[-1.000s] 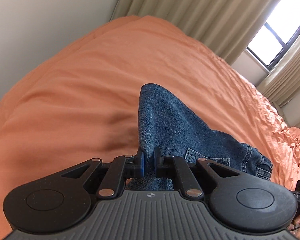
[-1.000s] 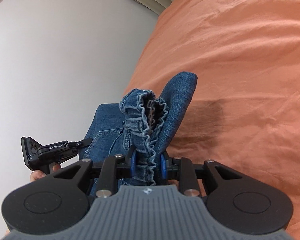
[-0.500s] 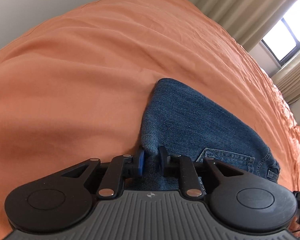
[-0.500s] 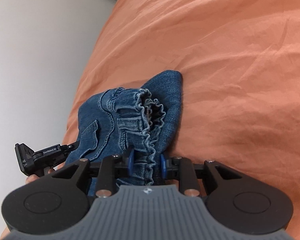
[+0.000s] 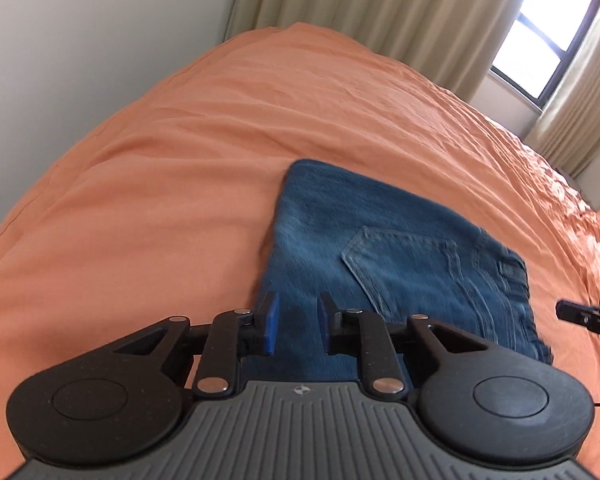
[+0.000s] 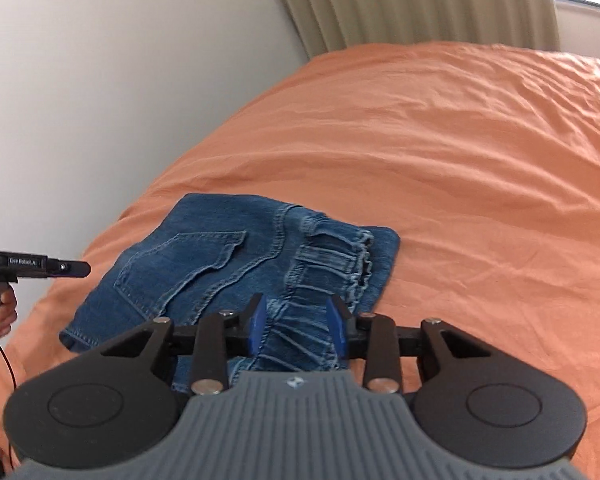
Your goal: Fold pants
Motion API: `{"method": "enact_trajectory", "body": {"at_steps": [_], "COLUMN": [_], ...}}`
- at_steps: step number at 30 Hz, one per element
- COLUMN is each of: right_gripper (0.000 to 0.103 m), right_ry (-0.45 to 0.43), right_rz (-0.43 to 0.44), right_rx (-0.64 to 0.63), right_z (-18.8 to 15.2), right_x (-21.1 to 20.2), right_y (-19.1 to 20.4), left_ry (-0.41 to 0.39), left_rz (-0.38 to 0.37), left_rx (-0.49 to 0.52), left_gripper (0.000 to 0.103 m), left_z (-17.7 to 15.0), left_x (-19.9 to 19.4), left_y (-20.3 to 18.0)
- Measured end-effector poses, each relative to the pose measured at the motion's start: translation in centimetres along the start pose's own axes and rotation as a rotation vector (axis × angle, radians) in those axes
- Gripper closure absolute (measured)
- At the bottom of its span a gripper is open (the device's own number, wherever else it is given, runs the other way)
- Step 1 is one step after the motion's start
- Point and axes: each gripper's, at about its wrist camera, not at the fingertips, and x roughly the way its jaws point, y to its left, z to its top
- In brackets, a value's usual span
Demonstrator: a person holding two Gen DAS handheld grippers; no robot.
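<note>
The blue denim pants point(image 5: 400, 256) lie folded flat on the orange bed, back pocket up; they also show in the right wrist view point(image 6: 236, 264). My left gripper point(image 5: 294, 322) is open and empty, just above the near edge of the pants. My right gripper point(image 6: 296, 320) is open and empty over the gathered elastic waistband point(image 6: 332, 256). The left gripper's tip point(image 6: 60, 268) shows at the left edge of the right wrist view, and the right gripper's tip point(image 5: 584, 316) at the right edge of the left wrist view.
The orange bedsheet point(image 5: 260, 128) spreads wide around the pants. A white wall point(image 6: 120, 60) runs along the bed's left side. Beige curtains point(image 5: 380, 12) and a window point(image 5: 540, 52) stand beyond the far end of the bed.
Both grippers have opened and let go of the pants. The pants, held up and bunched before, now lie flat and folded on the bed. Both grippers have drawn back slightly.
</note>
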Motion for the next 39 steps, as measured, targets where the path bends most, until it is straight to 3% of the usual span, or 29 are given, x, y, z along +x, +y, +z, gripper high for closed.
{"method": "enact_trajectory", "body": {"at_steps": [3, 9, 14, 18, 27, 32, 35, 37, 39], "right_gripper": [0.074, 0.080, 0.080, 0.080, 0.062, 0.040, 0.033, 0.027, 0.022], "right_ry": [0.032, 0.110, 0.147, 0.182, 0.016, -0.091, -0.148, -0.183, -0.222], "right_rz": [-0.030, -0.103, -0.130, -0.143, -0.096, -0.083, -0.078, -0.079, -0.077], "right_rx": [-0.048, -0.018, 0.012, 0.005, -0.077, -0.114, -0.117, -0.124, -0.132], "right_z": [-1.3, -4.5, -4.0, -2.3, 1.1, 1.7, 1.3, 0.9, 0.1], "right_x": [1.6, 5.4, 6.8, 6.4, -3.6, -10.5, -14.5, -17.1, -19.8], "right_y": [1.8, 0.9, 0.6, 1.3, 4.8, 7.2, 8.5, 9.2, 10.0], "left_ry": [0.037, 0.091, 0.115, 0.106, -0.100, -0.225, -0.318, -0.383, -0.448], "left_rz": [0.042, 0.093, 0.124, 0.154, 0.206, 0.217, 0.236, 0.253, 0.260], "left_rx": [0.036, 0.023, 0.020, 0.020, 0.091, 0.140, 0.189, 0.224, 0.253], "left_gripper": [0.085, 0.085, 0.085, 0.085, 0.068, 0.058, 0.042, 0.025, 0.016], "left_z": [-2.1, -4.7, -4.2, -3.4, -3.5, -3.2, -3.7, -4.4, -5.3], "left_x": [0.7, 3.4, 4.4, 2.9, -7.7, -14.6, -18.4, -20.6, -22.8], "left_y": [-0.4, 0.8, 0.6, -0.4, -5.6, -9.8, -12.6, -14.5, -16.3]}}
